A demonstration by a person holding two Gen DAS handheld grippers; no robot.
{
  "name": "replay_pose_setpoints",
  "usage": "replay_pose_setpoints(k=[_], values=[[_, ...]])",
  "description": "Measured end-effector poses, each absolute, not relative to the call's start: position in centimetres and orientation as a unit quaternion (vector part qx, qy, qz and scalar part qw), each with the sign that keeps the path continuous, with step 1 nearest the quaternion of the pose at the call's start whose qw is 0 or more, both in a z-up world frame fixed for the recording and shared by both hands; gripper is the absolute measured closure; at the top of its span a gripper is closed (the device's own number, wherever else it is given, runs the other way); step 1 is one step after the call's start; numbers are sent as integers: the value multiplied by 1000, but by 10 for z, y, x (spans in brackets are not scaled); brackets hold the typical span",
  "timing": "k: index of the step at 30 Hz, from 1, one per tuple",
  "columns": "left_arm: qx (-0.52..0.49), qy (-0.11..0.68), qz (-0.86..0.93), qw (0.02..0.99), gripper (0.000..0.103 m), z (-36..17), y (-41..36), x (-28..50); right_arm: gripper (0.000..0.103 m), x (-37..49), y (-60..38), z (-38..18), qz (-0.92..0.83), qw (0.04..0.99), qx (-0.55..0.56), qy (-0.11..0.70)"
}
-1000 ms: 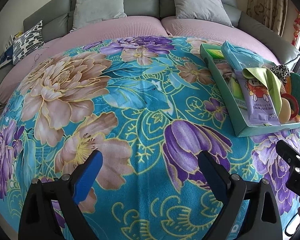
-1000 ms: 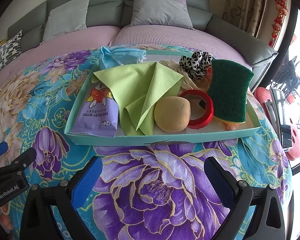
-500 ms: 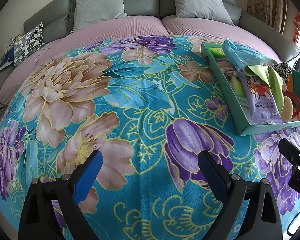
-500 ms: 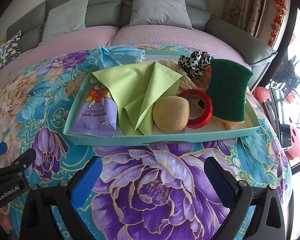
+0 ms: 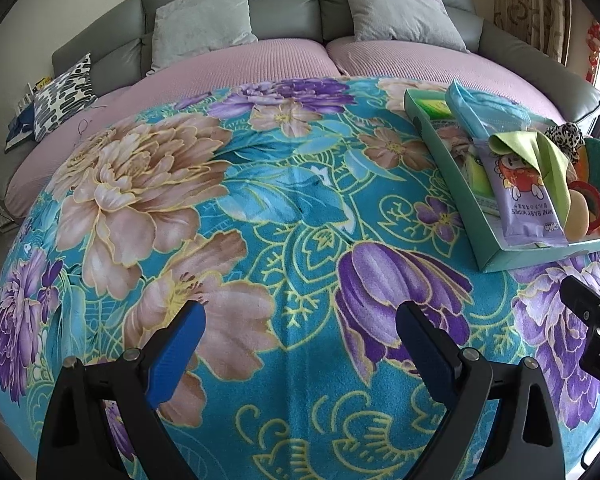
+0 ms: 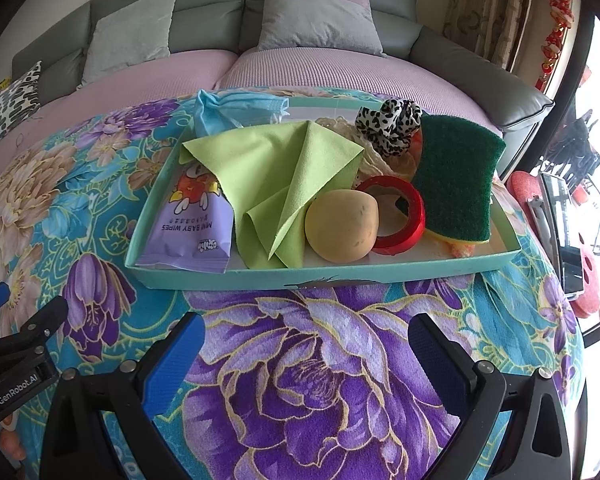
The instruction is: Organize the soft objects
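Wipes (image 6: 188,226) marked "MINI BABY WIPES" lie at the tray's (image 6: 340,280) left end beside cloth (image 6: 284,184), potato (image 6: 342,226), tape (image 6: 396,216), sponge (image 6: 456,176). Both tools, left (image 5: 300,332) and right (image 6: 306,346), hover spread and empty above open blanket (image 5: 260,200).

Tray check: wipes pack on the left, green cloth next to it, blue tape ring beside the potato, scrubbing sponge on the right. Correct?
One error: the tape ring is red, not blue, as the right wrist view shows. The wipes pack, green cloth, potato and sponge are placed as stated.
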State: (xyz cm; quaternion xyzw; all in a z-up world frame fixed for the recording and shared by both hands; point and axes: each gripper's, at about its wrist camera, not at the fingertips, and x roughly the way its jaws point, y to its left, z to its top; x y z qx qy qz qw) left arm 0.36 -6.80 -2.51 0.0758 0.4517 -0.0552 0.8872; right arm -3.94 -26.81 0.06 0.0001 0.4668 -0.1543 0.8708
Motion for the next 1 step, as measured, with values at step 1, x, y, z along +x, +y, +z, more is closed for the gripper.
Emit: replay_pose_setpoints(k=[1], values=[[73, 452, -58, 887, 7, -25, -68, 3, 0, -39, -268, 1, -154, 871, 0, 467]])
